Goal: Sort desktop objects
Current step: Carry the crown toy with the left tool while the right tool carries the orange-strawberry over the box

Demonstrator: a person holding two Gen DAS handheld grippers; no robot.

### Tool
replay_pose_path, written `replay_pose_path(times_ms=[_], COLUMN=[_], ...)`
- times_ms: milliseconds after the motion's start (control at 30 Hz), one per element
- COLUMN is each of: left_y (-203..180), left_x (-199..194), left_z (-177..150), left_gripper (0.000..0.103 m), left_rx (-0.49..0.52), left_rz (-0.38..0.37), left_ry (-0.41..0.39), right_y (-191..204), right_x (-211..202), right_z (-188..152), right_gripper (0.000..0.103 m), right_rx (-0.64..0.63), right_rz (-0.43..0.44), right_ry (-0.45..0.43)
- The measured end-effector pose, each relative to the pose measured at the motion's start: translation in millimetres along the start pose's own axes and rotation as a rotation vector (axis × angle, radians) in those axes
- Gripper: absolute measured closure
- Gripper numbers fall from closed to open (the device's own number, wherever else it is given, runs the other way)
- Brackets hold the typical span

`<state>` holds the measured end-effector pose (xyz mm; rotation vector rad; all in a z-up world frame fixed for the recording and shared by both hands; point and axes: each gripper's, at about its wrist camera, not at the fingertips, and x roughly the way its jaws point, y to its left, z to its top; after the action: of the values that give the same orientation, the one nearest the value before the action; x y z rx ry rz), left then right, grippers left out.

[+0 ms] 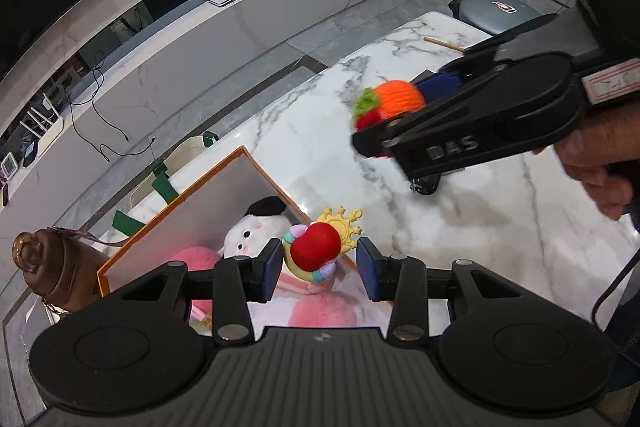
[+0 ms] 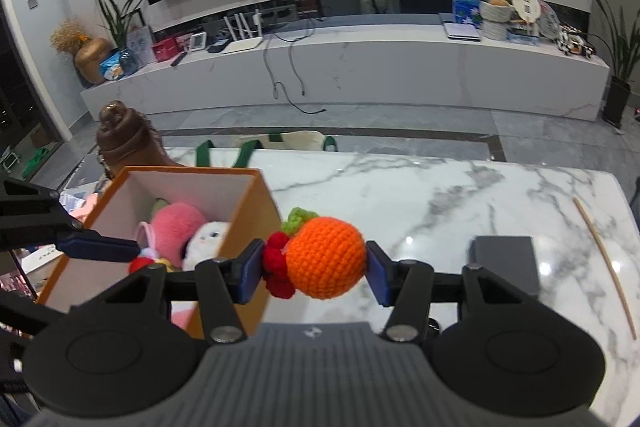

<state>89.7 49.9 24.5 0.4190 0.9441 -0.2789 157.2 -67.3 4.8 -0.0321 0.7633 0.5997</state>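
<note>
My right tongs (image 2: 315, 269) are closed on the orange knitted fruit (image 2: 325, 257), held above the marble table (image 2: 460, 195) just beside the orange box (image 2: 256, 203). My left tongs (image 1: 318, 263) hold a red toy (image 1: 315, 247) over the box; its right pad appears clear, so the grip is uncertain. Step in hand: carry to box. Next: centre each toy over the opening, then release.
</note>
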Motion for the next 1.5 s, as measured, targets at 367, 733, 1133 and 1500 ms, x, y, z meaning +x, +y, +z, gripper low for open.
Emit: replay_pose_path(times_ms=[367,733,1133,1500], left_y=[35.2,51.4,87.6,103.4], left_x=[-2.7,-6.5,21.4,49.6], left_z=[-25.5,-38.4,-62.4,-79.0], left_gripper=[0.057,0.057,0.057,0.057], left_rx=[-0.06,-0.088,-0.19,-0.221], left_rz=[0.03,0.042,0.078,0.121], left_ry=[0.027,0.036,0.113,0.207], right_y=[38.9,67.9,107.8,129.2], right_x=[12.2,15.0,24.2,60.0], right_z=[4.8,4.9,-0.8,-19.1], right_gripper=[0.048,0.048,0.048,0.048], right_rx=[-0.048,-0.084,-0.157,-0.28], right_rz=[0.036,0.071,0.141,0.112], right_ry=[0.011,0.004,0.031,0.126])
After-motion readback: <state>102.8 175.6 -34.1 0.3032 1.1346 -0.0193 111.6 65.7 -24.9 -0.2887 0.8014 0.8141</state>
